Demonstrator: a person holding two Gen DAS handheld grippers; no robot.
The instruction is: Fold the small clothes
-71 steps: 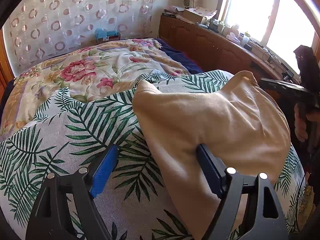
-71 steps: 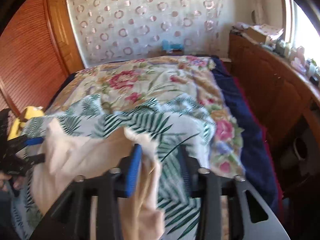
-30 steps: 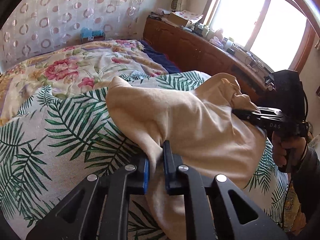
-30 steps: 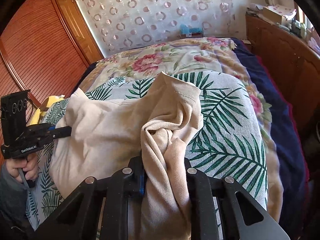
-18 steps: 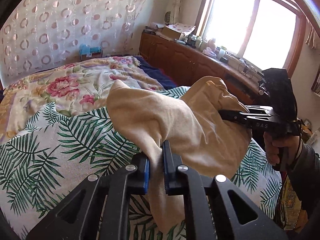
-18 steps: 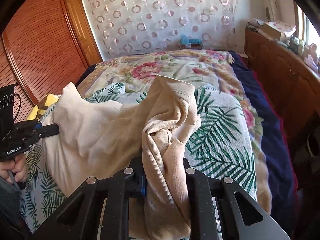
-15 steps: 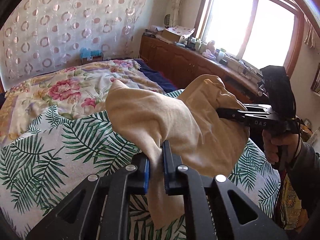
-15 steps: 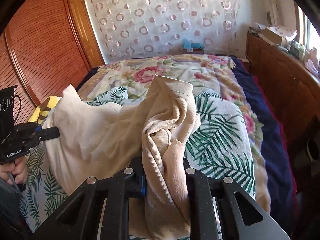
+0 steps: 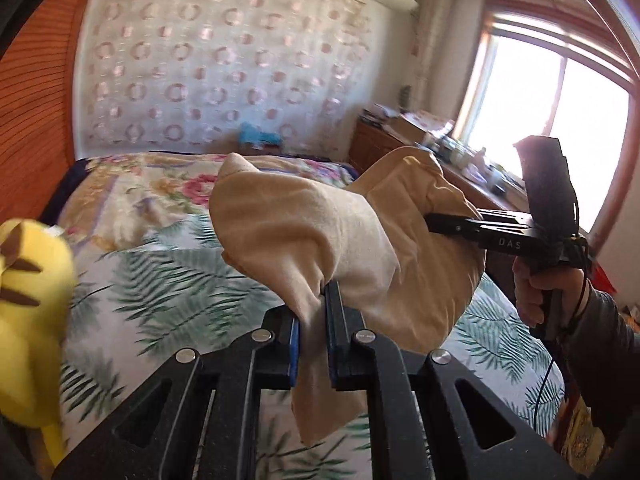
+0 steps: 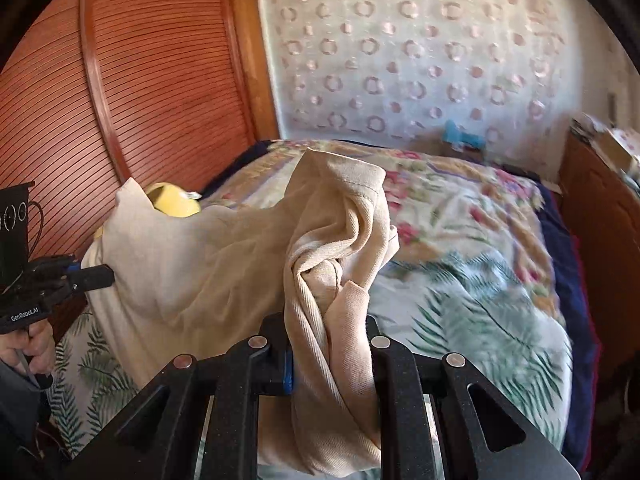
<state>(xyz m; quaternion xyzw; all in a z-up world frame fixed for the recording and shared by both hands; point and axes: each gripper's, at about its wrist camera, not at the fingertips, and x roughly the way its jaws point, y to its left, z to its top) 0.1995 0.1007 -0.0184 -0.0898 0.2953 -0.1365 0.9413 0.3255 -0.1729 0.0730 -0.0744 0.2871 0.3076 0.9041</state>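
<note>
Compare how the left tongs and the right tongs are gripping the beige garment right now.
The left tongs pinch a thin, smooth fold of the beige garment, jaws nearly together; the right tongs clamp a thick, twisted bunch, jaws set wider apart. Below the left tongs only a narrow strip of cloth hangs; below the right tongs a bulkier wad hangs. Both are shut on the same garment, holding it lifted between them above the leaf-print bedspread.

The left gripper [image 9: 311, 328] has its jaws closed on a beige garment [image 9: 320, 232], which the right gripper [image 9: 434, 222] holds too, above the bed [image 9: 168, 264].
</note>
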